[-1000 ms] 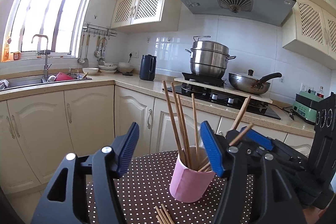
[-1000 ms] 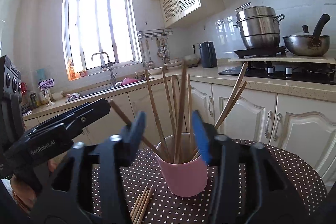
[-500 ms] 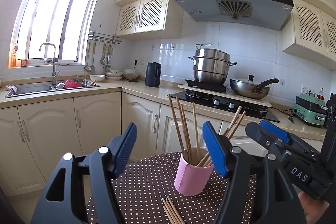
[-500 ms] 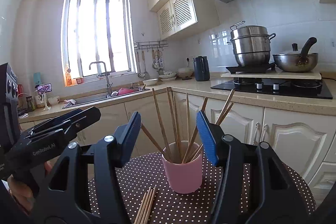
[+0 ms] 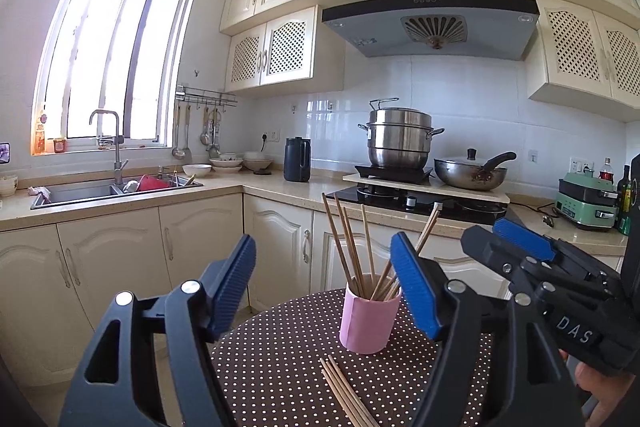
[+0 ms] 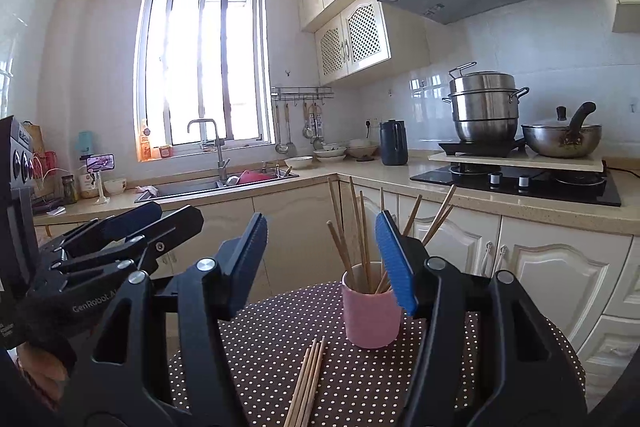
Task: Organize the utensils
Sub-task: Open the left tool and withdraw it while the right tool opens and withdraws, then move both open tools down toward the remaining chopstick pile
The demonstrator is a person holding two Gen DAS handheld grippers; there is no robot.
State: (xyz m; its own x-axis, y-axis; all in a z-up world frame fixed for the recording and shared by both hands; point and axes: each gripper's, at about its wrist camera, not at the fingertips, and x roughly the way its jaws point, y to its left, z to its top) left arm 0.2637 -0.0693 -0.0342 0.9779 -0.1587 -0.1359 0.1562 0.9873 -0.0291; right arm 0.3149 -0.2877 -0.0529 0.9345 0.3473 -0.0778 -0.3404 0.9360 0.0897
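A pink cup (image 5: 368, 319) (image 6: 372, 319) stands on a round table with a brown dotted cloth (image 5: 280, 347) (image 6: 260, 339). Several wooden chopsticks (image 5: 352, 247) (image 6: 356, 239) stand in it, fanned out. A loose bundle of chopsticks (image 5: 344, 391) (image 6: 308, 383) lies on the cloth in front of the cup. My left gripper (image 5: 322, 243) (image 6: 160, 217) hovers short of the cup, its jaws opening, with nothing between them. My right gripper (image 6: 320, 223) (image 5: 496, 239) is beside it, open and empty, also back from the cup.
Behind the table runs an L-shaped kitchen counter (image 5: 260, 189) with cream cabinets below. It carries a sink (image 5: 80, 193), a dark kettle (image 5: 297, 159), a steamer pot (image 5: 400, 139) and a wok (image 5: 468, 173) on the stove. A hand (image 5: 596, 383) holds the right gripper.
Both grippers have pulled back and risen from the cup, which now looks smaller and farther off. The left jaws stand a little wider.
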